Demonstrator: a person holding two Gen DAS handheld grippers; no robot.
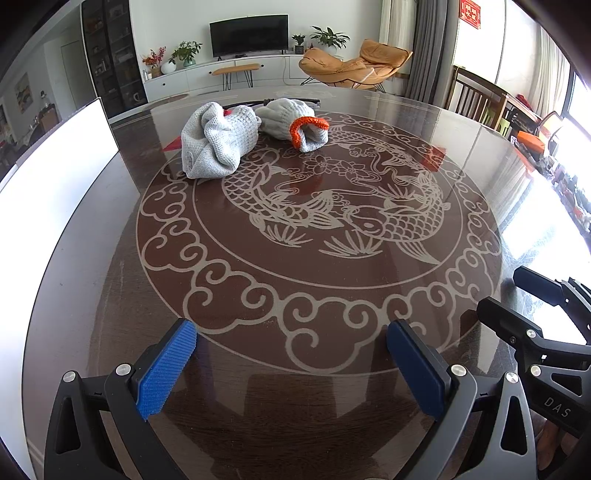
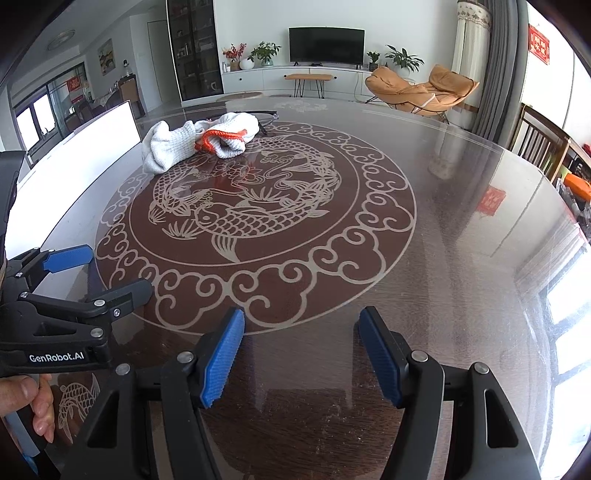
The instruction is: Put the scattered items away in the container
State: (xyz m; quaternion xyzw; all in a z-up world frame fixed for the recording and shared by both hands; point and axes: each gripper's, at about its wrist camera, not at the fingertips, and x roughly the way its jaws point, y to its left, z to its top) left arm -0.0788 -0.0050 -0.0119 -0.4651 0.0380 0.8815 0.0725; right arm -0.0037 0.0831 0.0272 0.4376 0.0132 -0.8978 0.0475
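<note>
A crumpled grey knit cloth (image 1: 218,142) lies at the far side of the round glass table (image 1: 295,258), also in the right wrist view (image 2: 168,147). Beside it lies a grey work glove with an orange cuff (image 1: 301,125), seen again in the right wrist view (image 2: 229,134). A thin dark object (image 1: 273,101) lies behind them, partly hidden. A white container (image 1: 51,192) stands at the table's left edge, also in the right wrist view (image 2: 74,162). My left gripper (image 1: 291,365) is open and empty over the near table. My right gripper (image 2: 301,354) is open and empty, to its right.
The table carries a fish pattern (image 1: 321,206) under glass. Wooden chairs (image 1: 476,96) stand at the far right edge. An orange lounge chair (image 1: 354,64) and a TV unit (image 1: 249,35) stand in the room beyond.
</note>
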